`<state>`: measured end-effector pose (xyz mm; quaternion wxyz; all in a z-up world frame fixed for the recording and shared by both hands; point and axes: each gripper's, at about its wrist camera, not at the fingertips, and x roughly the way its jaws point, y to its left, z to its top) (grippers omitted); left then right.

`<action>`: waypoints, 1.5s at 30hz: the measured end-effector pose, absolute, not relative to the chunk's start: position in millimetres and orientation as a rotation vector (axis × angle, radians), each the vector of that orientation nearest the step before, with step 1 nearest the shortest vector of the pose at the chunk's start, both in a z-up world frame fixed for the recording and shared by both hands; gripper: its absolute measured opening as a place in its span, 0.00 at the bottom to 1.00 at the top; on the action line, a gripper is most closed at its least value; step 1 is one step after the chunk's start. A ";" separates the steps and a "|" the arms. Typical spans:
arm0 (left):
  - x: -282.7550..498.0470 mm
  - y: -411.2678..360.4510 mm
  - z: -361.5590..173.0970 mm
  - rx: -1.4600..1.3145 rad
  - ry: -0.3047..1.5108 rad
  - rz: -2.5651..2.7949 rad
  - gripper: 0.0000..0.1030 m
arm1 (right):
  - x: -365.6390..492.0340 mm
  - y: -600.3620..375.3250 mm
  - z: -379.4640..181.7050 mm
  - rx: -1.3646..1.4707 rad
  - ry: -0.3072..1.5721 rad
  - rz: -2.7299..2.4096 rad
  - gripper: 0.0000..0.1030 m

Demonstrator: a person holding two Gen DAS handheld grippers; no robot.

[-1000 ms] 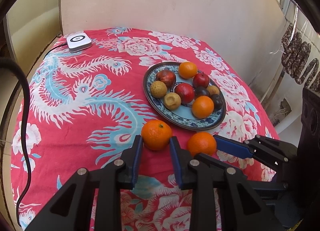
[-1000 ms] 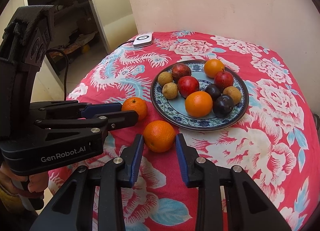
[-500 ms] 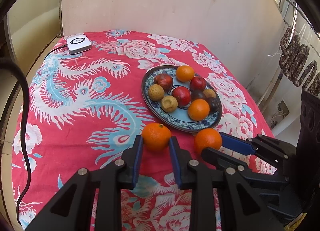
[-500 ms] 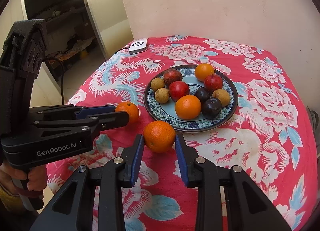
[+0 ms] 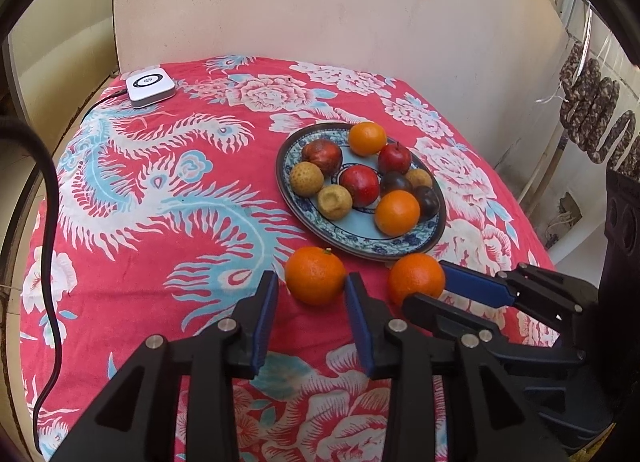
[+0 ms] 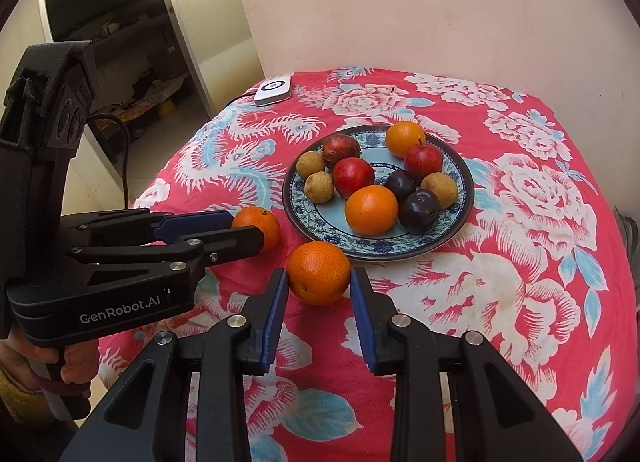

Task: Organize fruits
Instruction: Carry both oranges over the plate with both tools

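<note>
Two loose oranges lie on the red flowered cloth in front of a blue patterned plate (image 5: 360, 250) (image 6: 380, 252) that holds oranges, red fruits, dark plums and tan round fruits. The left orange (image 5: 315, 275) (image 6: 269, 224) sits between the jaws of my left gripper (image 5: 310, 282) (image 6: 246, 228). Those jaws are opening: a gap shows at the left pad, while the right pad is at the peel. My right gripper (image 6: 319, 282) (image 5: 426, 288) is shut on the right orange (image 6: 319, 272) (image 5: 416, 278), both pads against it.
A white square device (image 5: 150, 86) (image 6: 274, 91) with a cable lies at the far left corner. A black cable (image 5: 48, 222) hangs along the left edge. A wall stands behind the table. A hand (image 6: 76, 362) holds the left gripper's handle.
The left gripper's jaws have spread slightly, leaving a gap beside the left orange. The right gripper's hold on its orange looks the same.
</note>
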<state>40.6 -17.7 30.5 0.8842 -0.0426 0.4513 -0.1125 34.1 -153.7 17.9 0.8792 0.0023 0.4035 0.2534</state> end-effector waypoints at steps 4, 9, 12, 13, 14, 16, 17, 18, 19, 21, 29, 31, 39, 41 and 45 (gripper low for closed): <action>40.7 -19.2 29.4 -0.089 0.936 -0.248 0.32 | 33.8 -153.5 17.3 0.003 0.843 0.530 0.32; 40.2 -17.2 30.7 -0.109 0.935 -0.253 0.31 | 33.8 -154.0 17.2 0.005 0.842 0.528 0.32; 39.7 -16.5 34.0 -0.114 0.930 -0.252 0.31 | 33.5 -155.0 17.6 0.006 0.839 0.528 0.32; 39.4 -16.6 35.6 -0.113 0.926 -0.251 0.31 | 33.5 -155.3 17.9 0.006 0.838 0.528 0.32; 38.9 -16.6 37.3 -0.114 0.922 -0.251 0.31 | 33.5 -155.7 18.3 0.006 0.837 0.527 0.32; 38.8 -16.7 40.9 -0.118 0.915 -0.250 0.31 | 33.5 -156.7 19.3 0.007 0.834 0.527 0.32; 38.9 -16.9 42.7 -0.119 0.912 -0.249 0.31 | 33.6 -157.1 19.9 0.008 0.832 0.526 0.32; 39.2 -17.1 44.2 -0.118 0.908 -0.249 0.31 | 34.2 -158.4 20.9 0.009 0.830 0.526 0.32; 39.7 -17.4 45.6 -0.117 0.905 -0.249 0.31 | 34.9 -159.2 21.9 0.011 0.828 0.526 0.32; 41.5 -18.1 48.5 -0.116 0.899 -0.249 0.31 | 36.1 -160.9 24.1 0.012 0.825 0.525 0.32; 54.5 -24.6 58.0 -0.112 0.885 -0.259 0.31 | 45.3 -168.1 34.5 -0.011 0.794 0.500 0.32; 57.8 -27.7 60.6 -0.106 0.880 -0.261 0.31 | 50.3 -170.6 35.8 -0.011 0.789 0.491 0.32; 73.7 -34.2 66.2 -0.108 0.875 -0.261 0.31 | 70.2 -179.4 40.8 -0.017 0.773 0.459 0.32; 80.4 -36.4 67.8 -0.110 0.874 -0.261 0.31 | 74.2 -180.8 41.5 -0.021 0.769 0.454 0.32; 92.7 -40.4 68.9 -0.118 0.875 -0.262 0.31 | 82.0 -182.9 41.7 -0.025 0.764 0.447 0.32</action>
